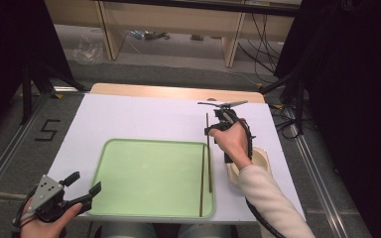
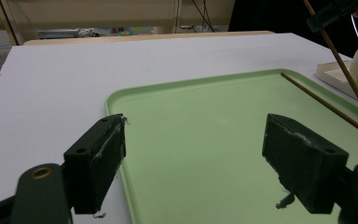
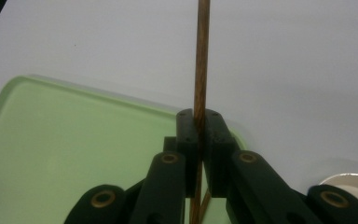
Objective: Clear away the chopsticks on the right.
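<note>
Here the right gripper (image 1: 212, 130) is clamped on one chopstick (image 1: 208, 148), held over the right edge of the green tray (image 1: 149, 208). It should be lowered level beside the second chopstick (image 1: 202, 183), lying in the tray, before release. The left gripper (image 1: 82, 191) is held apart, empty. Counted: two chopsticks, one tray, one bowl (image 1: 263, 158).

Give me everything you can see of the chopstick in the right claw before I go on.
The held chopstick is a thin, straight, dark brown stick, wood by its look. The right claw is shut on it partway along, jaws pressed to both sides. It slants down, its lower end on the right side of the green tray, close beside a second chopstick lying flat there. Its upper end reaches past the claw over the white table.
</note>
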`<state>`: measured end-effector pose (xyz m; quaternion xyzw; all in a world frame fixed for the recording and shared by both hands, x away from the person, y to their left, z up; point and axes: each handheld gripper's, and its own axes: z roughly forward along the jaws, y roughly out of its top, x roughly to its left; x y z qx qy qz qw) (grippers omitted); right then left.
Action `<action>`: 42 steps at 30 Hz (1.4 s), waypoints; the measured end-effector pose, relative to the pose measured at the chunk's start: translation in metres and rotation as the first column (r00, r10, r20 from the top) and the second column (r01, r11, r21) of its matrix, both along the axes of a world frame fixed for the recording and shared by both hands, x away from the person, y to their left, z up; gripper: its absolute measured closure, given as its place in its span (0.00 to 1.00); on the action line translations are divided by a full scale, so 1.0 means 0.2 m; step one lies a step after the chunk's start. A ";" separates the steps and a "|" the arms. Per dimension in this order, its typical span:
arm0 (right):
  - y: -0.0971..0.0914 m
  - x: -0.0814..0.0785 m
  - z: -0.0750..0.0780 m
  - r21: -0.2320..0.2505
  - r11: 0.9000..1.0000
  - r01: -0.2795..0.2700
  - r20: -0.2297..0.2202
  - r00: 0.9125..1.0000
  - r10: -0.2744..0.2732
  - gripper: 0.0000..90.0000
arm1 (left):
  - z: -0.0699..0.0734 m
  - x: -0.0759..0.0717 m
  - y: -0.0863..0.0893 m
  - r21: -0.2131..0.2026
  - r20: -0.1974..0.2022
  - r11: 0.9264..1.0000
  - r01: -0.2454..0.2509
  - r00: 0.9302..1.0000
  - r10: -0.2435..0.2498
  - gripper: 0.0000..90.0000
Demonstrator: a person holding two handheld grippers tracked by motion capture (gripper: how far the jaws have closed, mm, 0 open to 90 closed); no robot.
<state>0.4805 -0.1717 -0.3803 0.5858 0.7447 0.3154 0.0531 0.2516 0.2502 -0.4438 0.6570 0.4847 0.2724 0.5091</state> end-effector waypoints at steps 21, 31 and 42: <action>0.01 -0.08 -0.16 -0.008 0.998 0.058 -0.130 0.990 -0.058 0.96 | 0.00 0.00 0.00 0.006 -0.006 1.000 0.001 1.000 -0.001 0.23; 0.02 -0.09 -0.22 -0.015 0.997 0.077 -0.164 0.983 -0.078 0.95 | 0.00 0.00 0.00 0.000 -0.007 1.000 0.003 1.000 -0.003 0.23; 0.04 -0.11 -0.24 -0.039 0.996 0.079 -0.193 0.978 -0.085 0.95 | 0.00 0.00 0.00 0.003 -0.007 1.000 0.004 1.000 -0.004 0.23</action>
